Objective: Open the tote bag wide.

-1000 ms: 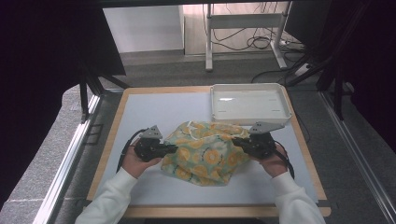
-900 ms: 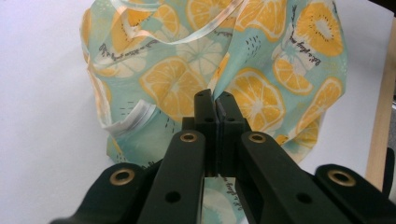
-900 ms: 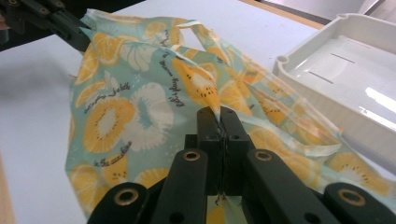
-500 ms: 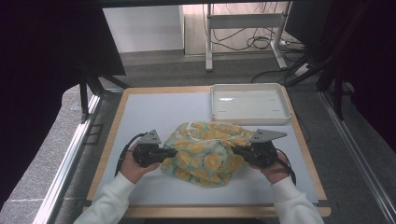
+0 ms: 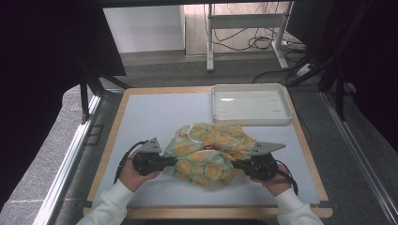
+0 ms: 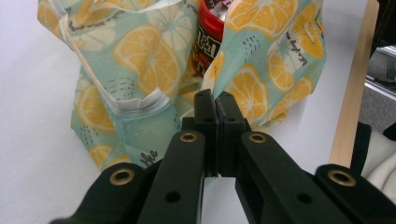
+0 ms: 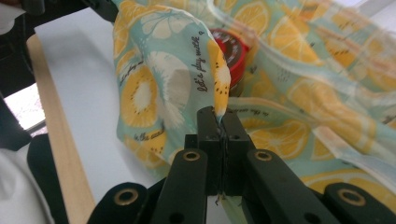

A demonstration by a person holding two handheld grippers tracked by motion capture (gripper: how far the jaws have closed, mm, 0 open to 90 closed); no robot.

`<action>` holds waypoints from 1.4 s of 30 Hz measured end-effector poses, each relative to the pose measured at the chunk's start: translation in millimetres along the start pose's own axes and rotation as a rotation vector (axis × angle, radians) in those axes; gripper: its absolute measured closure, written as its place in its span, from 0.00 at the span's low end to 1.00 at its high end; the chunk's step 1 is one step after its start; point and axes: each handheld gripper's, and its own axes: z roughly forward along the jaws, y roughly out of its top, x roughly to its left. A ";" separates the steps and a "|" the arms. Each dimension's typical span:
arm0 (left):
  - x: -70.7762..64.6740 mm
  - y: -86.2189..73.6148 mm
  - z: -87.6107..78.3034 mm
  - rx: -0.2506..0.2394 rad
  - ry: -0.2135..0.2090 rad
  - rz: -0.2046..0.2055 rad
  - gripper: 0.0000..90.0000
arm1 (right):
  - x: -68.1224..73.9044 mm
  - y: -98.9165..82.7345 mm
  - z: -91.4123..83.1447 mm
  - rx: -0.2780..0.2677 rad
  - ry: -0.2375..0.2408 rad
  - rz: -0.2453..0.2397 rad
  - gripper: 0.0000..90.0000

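A pale green cloth bag (image 5: 209,152) printed with orange slices lies crumpled near the front of the white table mat (image 5: 155,117). My left gripper (image 5: 172,161) is shut on the bag's left edge (image 6: 219,79). My right gripper (image 5: 237,164) is shut on its right edge (image 7: 217,84). Between the two held edges the bag gapes, and a red jar-like container (image 6: 208,39) with a red lid (image 7: 231,51) sits inside. In the left gripper view my left gripper (image 6: 215,100) pinches fabric; in the right gripper view my right gripper (image 7: 218,119) does the same.
A white rectangular tray (image 5: 251,104) stands at the back right of the mat. The wooden table edge (image 5: 108,140) frames the mat. Black stand legs (image 5: 89,89) flank the table on both sides.
Both grippers have drawn toward the front edge of the table, pulling the bag with them and spreading its sides a little farther apart.
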 end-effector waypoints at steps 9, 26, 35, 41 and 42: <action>-2.8 -6.6 6.6 0.035 -0.013 0.006 1.00 | 5.1 -13.3 7.1 0.056 0.031 0.000 0.98; -1.2 -17.7 27.7 0.127 -0.018 0.002 1.00 | -1.7 -31.8 24.0 0.187 0.030 0.024 0.98; 0.9 -21.2 36.7 0.161 -0.014 -0.006 1.00 | -5.3 -36.6 28.8 0.219 0.015 0.026 0.98; 0.3 -21.3 37.1 0.162 -0.006 -0.002 0.97 | -4.6 -36.6 28.8 0.225 0.010 0.027 0.95; 0.1 -21.2 36.2 0.153 -0.003 -0.002 0.95 | -4.3 -36.3 28.1 0.222 0.009 0.024 0.93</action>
